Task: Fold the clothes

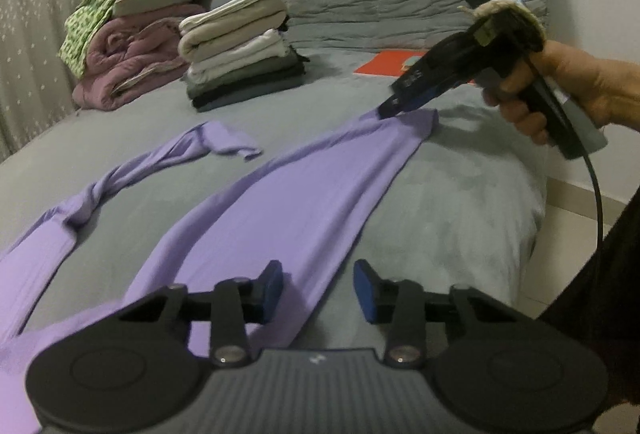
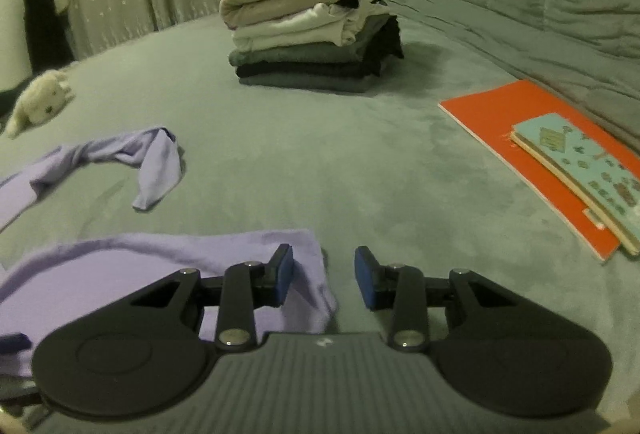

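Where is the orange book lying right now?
The orange book lies flat on the grey bed, on the right of the right wrist view, under a smaller teal book, close to the quilted cover and right of the folded clothes stack.

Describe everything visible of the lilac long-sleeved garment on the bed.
The lilac long-sleeved garment is thin, soft knit fabric lying spread on the grey bedspread. Its body runs as a long, fairly smooth band; one sleeve trails off twisted, with its cuff end flopped over. The right gripper touches the far corner, though its own view shows the jaws open beside the fabric edge. The left gripper hangs open over the near end.
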`<act>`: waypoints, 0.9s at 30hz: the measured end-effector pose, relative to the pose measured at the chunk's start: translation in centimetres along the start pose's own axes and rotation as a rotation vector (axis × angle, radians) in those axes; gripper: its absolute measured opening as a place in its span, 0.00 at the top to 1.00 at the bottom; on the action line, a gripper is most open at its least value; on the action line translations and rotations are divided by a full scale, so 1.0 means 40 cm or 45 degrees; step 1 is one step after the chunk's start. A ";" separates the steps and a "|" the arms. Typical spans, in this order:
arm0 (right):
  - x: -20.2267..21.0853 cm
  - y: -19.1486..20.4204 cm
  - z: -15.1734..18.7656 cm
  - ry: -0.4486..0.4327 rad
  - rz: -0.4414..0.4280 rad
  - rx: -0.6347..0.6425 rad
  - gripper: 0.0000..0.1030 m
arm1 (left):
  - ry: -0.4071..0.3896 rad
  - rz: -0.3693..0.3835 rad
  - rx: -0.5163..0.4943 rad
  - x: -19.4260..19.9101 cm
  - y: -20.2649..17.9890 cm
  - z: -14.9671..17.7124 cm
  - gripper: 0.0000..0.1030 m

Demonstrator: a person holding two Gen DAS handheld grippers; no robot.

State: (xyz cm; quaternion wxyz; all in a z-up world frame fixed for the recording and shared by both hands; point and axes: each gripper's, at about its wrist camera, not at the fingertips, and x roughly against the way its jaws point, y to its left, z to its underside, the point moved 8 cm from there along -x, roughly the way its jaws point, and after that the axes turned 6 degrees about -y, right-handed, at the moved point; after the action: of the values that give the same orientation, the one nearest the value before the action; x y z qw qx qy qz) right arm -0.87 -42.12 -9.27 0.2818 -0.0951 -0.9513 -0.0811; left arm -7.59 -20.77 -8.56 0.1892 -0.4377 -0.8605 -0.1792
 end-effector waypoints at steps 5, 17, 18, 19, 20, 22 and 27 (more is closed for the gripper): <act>-0.016 0.015 -0.003 -0.022 -0.030 0.025 0.71 | -0.004 0.000 0.002 -0.052 -0.024 -0.030 0.70; -0.034 0.020 -0.005 -0.045 -0.117 0.031 0.95 | -0.080 0.035 -0.128 -0.118 -0.147 -0.103 0.76; -0.034 0.018 -0.005 -0.044 -0.127 0.025 0.95 | -0.073 0.033 -0.135 -0.129 -0.152 -0.103 0.76; -0.034 0.016 -0.006 -0.042 -0.137 0.018 0.94 | -0.064 0.031 -0.134 -0.140 -0.154 -0.103 0.76; -0.034 0.014 -0.006 -0.041 -0.147 0.012 0.93 | -0.056 0.028 -0.126 -0.149 -0.154 -0.105 0.76; -0.035 0.011 -0.006 -0.039 -0.166 -0.001 0.92 | -0.044 0.023 -0.102 -0.166 -0.150 -0.112 0.76; -0.036 0.001 -0.008 -0.034 -0.215 -0.032 0.85 | -0.031 0.015 -0.074 -0.208 -0.157 -0.129 0.86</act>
State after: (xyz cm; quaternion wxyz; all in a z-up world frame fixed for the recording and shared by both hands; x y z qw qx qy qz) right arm 0.48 -42.32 -9.81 0.2599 -0.0192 -0.9586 -0.1151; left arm -7.34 -32.39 -9.00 0.1670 -0.4501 -0.8546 -0.1977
